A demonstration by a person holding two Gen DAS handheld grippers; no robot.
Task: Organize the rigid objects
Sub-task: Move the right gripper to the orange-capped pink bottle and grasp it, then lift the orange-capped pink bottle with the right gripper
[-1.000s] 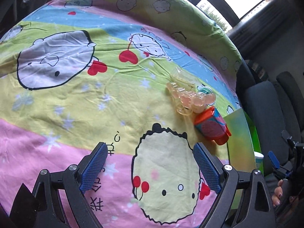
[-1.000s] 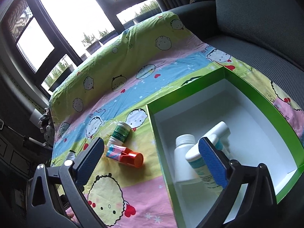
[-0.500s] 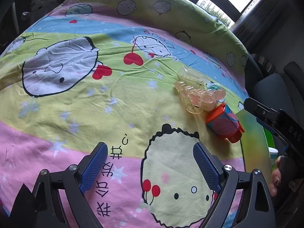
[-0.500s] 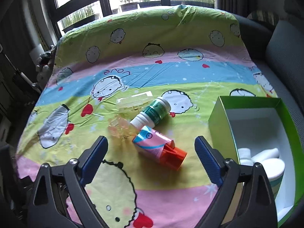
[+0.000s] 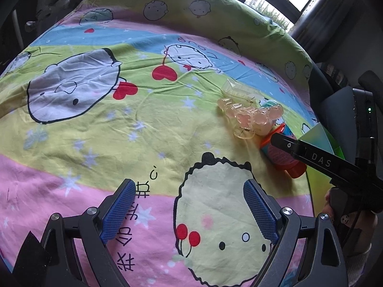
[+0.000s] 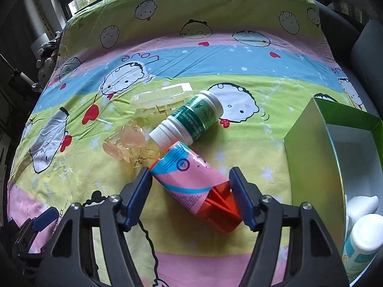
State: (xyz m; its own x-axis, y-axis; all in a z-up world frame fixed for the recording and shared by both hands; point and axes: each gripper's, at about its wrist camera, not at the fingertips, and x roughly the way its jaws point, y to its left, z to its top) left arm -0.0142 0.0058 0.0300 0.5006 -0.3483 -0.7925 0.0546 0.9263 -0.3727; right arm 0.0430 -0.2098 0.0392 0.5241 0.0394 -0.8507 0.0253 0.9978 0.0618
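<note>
Now the right gripper [image 6: 190, 186] has just been closing its fingers around the pink tube with the orange cap [image 6: 195, 186] lying on the cartoon sheet [image 6: 239, 47] beside the green box [image 6: 311, 155], while the left gripper [image 5: 189, 211] hangs with fingers spread wide and holding nothing

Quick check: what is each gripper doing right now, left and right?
Left gripper: open, empty, above the cartoon bedsheet.
Right gripper: jaws just closing around the pink tube with orange cap; firm grip cannot be told.
</note>
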